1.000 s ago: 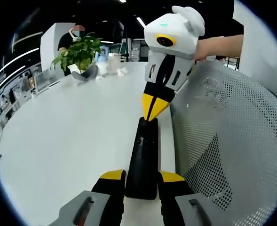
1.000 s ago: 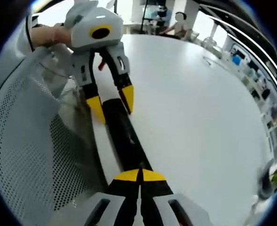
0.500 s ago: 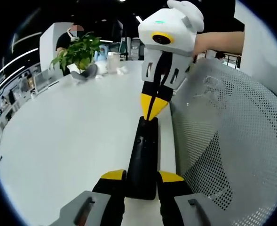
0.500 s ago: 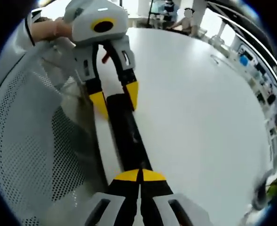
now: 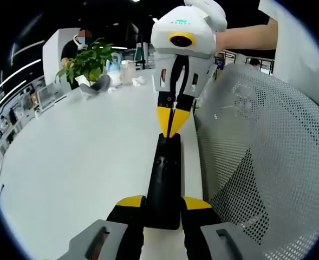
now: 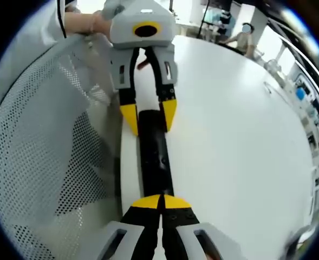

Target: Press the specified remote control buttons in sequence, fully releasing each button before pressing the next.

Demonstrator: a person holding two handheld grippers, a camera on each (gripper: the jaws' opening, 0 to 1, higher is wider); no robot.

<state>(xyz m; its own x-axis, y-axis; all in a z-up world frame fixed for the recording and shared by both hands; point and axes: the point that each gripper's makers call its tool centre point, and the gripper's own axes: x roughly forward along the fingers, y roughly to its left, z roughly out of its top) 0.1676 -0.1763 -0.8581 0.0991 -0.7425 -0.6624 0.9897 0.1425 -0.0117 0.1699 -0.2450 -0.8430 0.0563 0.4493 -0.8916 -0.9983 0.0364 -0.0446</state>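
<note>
My left tool [image 5: 163, 203] pinches the near end of the black remote [image 5: 164, 181], one yellow-tipped jaw on each long side of it. The remote lies lengthwise on the white desk [image 5: 78, 162], close to the desk's edge, just beside the grey mesh back of a chair [image 5: 262, 162]. My right tool [image 5: 170, 120] comes down from the far end with its two yellow tips pressed together, their point resting at the remote's far end. In the right gripper view the same tool [image 6: 161, 201] shows its jaws closed flat against each other over the remote [image 6: 154, 157], while the left tool [image 6: 147, 115] straddles the opposite end. Far off on the desk stand a green potted plant [image 5: 89, 62] and a clear cup [image 5: 130, 72], well apart from the remote.
</note>
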